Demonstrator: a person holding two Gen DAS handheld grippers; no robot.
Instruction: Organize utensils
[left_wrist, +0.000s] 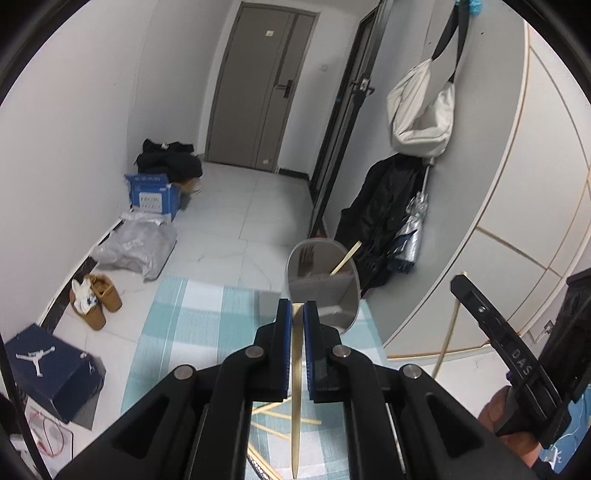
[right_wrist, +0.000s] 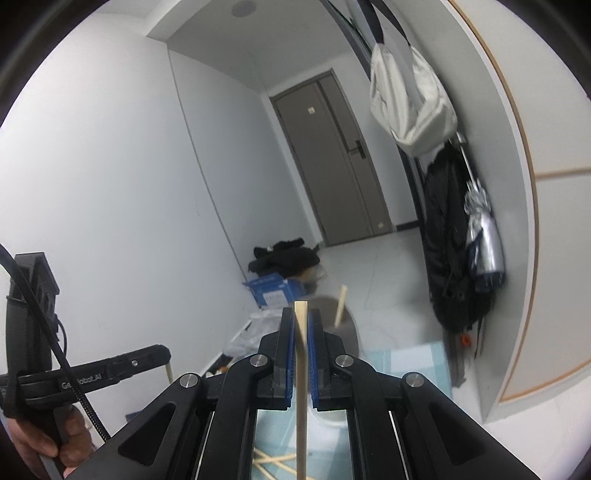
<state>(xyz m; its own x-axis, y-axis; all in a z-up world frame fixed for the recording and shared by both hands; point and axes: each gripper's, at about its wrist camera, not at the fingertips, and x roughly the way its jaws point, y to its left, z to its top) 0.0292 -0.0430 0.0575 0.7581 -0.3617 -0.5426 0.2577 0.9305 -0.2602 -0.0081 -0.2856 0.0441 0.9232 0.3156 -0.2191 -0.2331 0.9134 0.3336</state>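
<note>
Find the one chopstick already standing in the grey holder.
It is the chopstick leaning out of the grey holder; two others are clamped in the fingers, and the rest lie flat on the checked cloth.

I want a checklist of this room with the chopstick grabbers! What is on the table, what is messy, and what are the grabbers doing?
Surface: blue checked tablecloth, loose chopsticks lying on it.
Job's things: grey utensil holder at the far edge, forks and one chopstick inside.
Clutter: brown shoes, navy shoebox, plastic bag, blue box on the floor.
Grippers: left gripper shut on a pointed chopstick; right gripper shut on a square-ended chopstick.
Cables: black cable beside the left hand.
Surroundings: grey door, white bag, black jacket.
</note>
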